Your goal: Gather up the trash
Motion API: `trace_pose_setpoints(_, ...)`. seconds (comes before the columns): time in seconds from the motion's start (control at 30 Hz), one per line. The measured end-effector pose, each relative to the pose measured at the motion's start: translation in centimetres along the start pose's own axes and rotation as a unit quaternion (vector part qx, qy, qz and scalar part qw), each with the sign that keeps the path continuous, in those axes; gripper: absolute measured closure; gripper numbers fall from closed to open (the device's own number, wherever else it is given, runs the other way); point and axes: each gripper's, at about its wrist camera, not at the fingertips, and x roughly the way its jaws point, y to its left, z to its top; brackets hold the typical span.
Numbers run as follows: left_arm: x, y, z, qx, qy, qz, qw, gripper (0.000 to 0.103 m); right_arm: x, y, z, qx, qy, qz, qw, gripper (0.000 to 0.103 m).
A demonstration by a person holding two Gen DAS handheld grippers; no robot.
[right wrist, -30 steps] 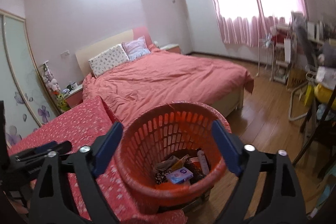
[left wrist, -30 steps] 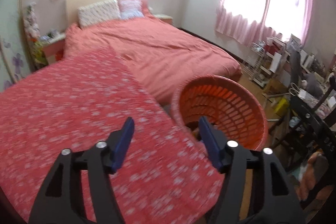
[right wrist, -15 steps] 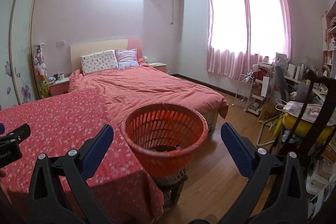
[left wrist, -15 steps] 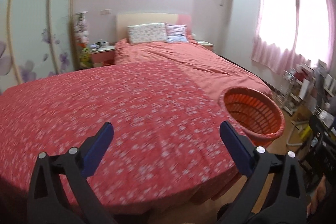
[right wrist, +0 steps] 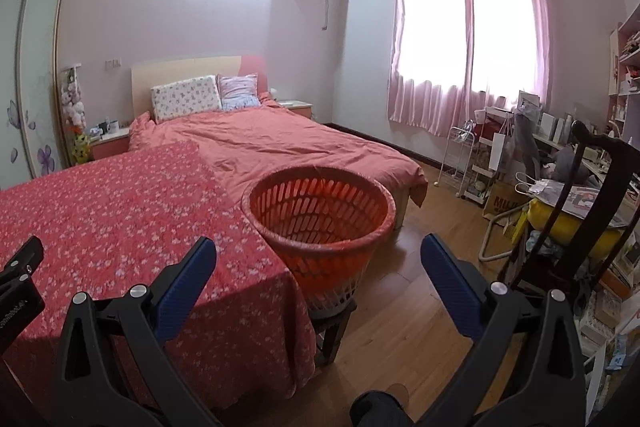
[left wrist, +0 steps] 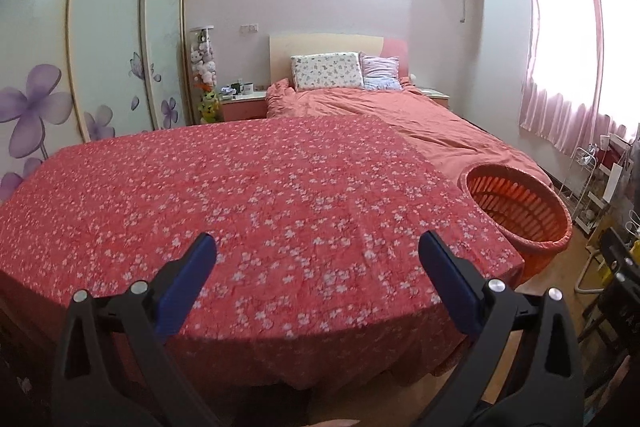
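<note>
Both grippers hang in the air with their jaws spread wide and nothing between them. The left gripper [left wrist: 318, 251] has pulled back and risen since half a second ago: more of the table's flowered red cloth [left wrist: 248, 195] now stretches out ahead of its blue pads [left wrist: 188, 279], and the wardrobe doors with purple flowers [left wrist: 108, 39] show taller off to the left side of its jaws. The orange basket [left wrist: 524, 211] sits beyond and to the right of its right finger, just past the cloth's edge.

The right gripper [right wrist: 318, 253] has also drawn back a little. The basket [right wrist: 320, 215] stands straight ahead between its fingers, further up the view than before, resting on a dark stool [right wrist: 334, 327] on the wooden floor [right wrist: 400, 315]; from this angle its contents are hidden, where a second ago scraps of trash showed at the bottom. The cloth [right wrist: 120, 219] lies ahead of the left finger, touching the basket's side. Part of the left gripper's body [right wrist: 18, 279] pokes in far to the left. Beyond the basket lies the bed [right wrist: 288, 143], and right of the jaws a cluttered desk [right wrist: 568, 163].
</note>
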Motion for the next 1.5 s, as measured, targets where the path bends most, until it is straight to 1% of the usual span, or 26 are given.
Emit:
trace_pose_setpoints(0.2, -0.1, 0.2, -0.8, -0.007, 0.011, 0.006, 0.9999, 0.004, 0.0, 0.3, -0.8, -0.004, 0.011, -0.013, 1.0, 0.002)
trace_pose_setpoints(0.37, 0.1, 0.0, -0.9, -0.011, 0.019, 0.007, 0.9997, 0.004, 0.0, 0.5, -1.2, -0.003, 0.019, -0.015, 1.0, 0.002)
trace_pose_setpoints(0.63, 0.5, 0.2, -1.2, -0.017, 0.031, 0.008, 0.9993, 0.004, -0.1, 0.5, -1.3, -0.004, 0.015, -0.015, 1.0, 0.002)
trace_pose_setpoints(1.5, -0.7, 0.4, -0.9, -0.026, 0.014, 0.007, 0.9995, 0.004, -0.3, 1.1, -1.1, -0.006, 0.017, -0.004, 1.0, 0.002)
